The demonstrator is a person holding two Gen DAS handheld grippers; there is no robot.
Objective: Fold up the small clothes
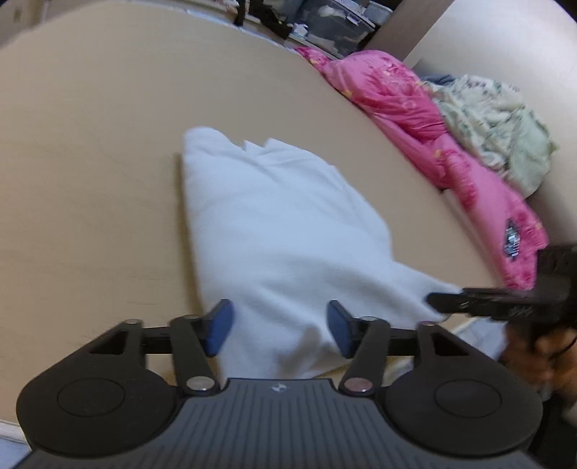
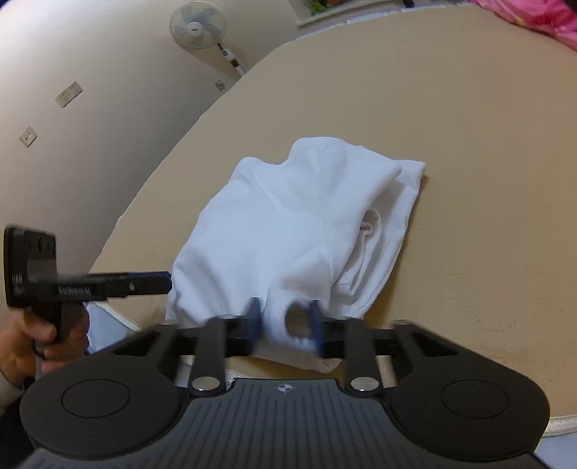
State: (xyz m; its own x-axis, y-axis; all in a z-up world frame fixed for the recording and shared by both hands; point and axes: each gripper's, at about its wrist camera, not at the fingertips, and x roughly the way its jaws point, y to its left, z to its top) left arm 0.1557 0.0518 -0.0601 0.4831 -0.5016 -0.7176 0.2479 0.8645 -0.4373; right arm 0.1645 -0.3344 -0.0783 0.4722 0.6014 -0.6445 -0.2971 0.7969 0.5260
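Note:
A white garment (image 1: 274,223) lies partly folded on the tan table (image 1: 90,144), its near edge hanging toward me. My left gripper (image 1: 279,326) is open over that near edge, blue pads wide apart with cloth lying between them, not pinched. My right gripper (image 1: 432,301) comes in from the right at the garment's near right corner. In the right wrist view the same garment (image 2: 288,223) shows layered folds, and my right gripper (image 2: 284,319), blurred, is shut on a bunched bit of its near hem. My left gripper (image 2: 167,283) reaches in from the left, held by a hand (image 2: 32,342).
A pink quilt (image 1: 404,101) and a pale green cloth (image 1: 497,122) are piled along the table's right side. Storage boxes (image 1: 335,21) stand beyond the far edge. A standing fan (image 2: 198,25) is by the wall. Bare tan table (image 2: 468,144) surrounds the garment.

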